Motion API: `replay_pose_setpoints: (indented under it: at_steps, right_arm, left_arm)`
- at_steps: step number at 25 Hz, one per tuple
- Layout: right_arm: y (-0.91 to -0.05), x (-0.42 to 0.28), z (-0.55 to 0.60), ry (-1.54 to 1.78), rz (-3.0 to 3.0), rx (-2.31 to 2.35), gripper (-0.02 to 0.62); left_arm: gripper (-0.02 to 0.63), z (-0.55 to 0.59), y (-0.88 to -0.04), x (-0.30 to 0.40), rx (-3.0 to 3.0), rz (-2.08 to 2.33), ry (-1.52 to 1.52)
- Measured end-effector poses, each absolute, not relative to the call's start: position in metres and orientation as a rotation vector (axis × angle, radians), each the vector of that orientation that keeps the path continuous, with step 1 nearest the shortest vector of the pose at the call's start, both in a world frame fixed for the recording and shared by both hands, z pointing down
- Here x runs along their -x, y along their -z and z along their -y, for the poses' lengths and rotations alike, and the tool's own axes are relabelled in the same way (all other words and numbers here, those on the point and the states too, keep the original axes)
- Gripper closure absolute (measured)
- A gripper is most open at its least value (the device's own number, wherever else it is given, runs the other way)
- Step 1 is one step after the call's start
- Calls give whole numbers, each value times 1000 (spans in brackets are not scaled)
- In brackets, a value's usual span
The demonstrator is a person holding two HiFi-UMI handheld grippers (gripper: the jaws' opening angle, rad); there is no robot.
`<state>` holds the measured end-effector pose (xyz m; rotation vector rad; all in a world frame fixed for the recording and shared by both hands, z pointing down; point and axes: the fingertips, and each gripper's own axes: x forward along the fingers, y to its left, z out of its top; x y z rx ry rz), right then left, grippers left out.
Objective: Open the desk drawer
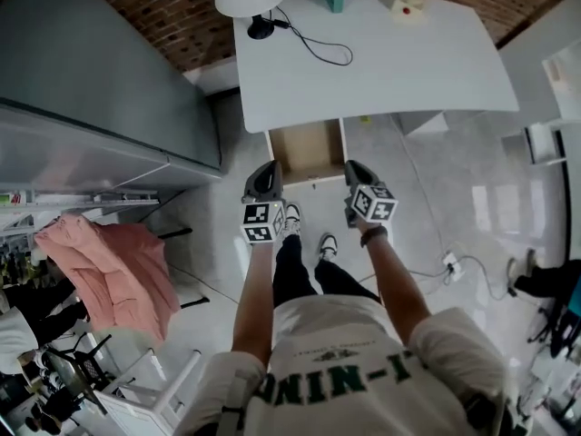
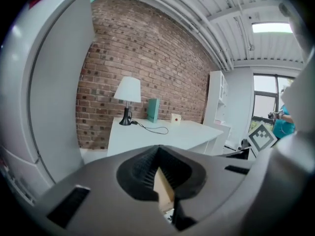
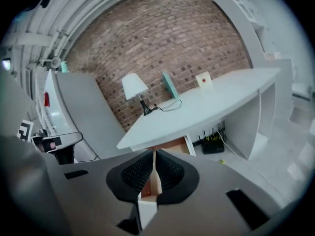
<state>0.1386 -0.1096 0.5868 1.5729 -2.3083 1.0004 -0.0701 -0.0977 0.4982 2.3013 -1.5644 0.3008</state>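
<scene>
Wooden drawer stands open at the table's front edge, left hand-held gripper and right hand-held gripper clenched empty.

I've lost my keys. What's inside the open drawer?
The drawer shows only its bare wooden bottom; nothing lies on the part in view. Any part of it still under the desk top is covered and cannot be seen.
</scene>
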Motion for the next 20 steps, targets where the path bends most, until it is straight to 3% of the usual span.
replay_pose_setpoints:
  at_steps: [11,20]
  right_arm:
    - [-383,-110,171,-378,2514,-1665,586]
    - [-294,-90,148,-103,2537,-1679,592]
  left_arm:
    - [611,136,-346,106,-2406,1823,-291]
    - [611,118,-282,102,-2471,1868,-197]
